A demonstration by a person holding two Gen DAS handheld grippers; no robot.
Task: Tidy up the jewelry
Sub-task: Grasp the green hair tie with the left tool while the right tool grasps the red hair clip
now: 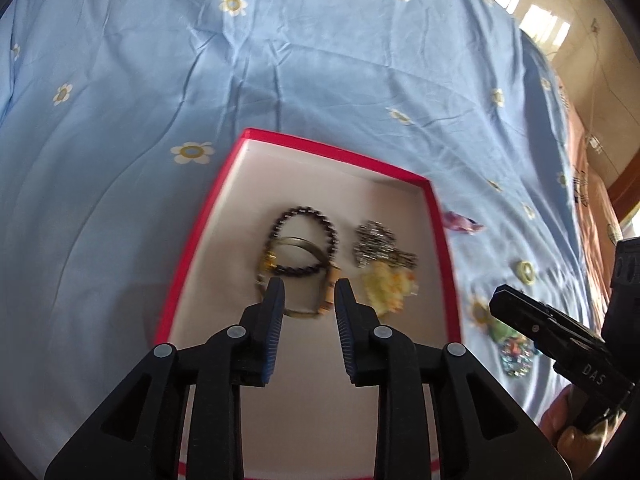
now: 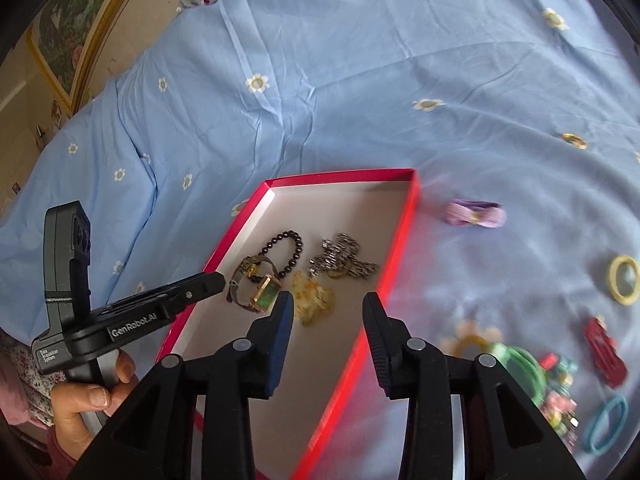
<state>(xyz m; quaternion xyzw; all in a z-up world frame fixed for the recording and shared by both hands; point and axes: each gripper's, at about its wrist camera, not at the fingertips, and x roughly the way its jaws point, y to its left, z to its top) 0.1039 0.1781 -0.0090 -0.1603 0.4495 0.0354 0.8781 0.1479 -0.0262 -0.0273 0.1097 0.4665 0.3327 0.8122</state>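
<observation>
Roughly a third done, by my read. The red box (image 2: 400,236) on the blue floral bedsheet (image 2: 320,80) already holds four pieces: a dark beaded bracelet (image 2: 289,254), a gold watch with a green face (image 2: 260,290), a silver chain (image 2: 342,260) and a yellow hair clip (image 2: 316,300), all bunched mid-box and touching or overlapping.

Left outside on the sheet, right of the box: purple bow (image 2: 476,213), yellow ring (image 2: 623,280), red clip (image 2: 602,352), green bangle (image 2: 524,364), a teal hair tie (image 2: 606,422), a beaded multicolour piece (image 2: 560,400). Some are motion-blurred, so the IDs are loose.

The box's long axis runs away from the cameras, skewed up and to the right in the right wrist view. The watch lies slanted across the box, face toward the near end.

Left gripper (image 1: 310,292) hangs over the watch, jaws moderately apart, nothing between them. Right gripper (image 2: 330,308) is spread wide and empty, straddling the box's right wall near the clip.
</observation>
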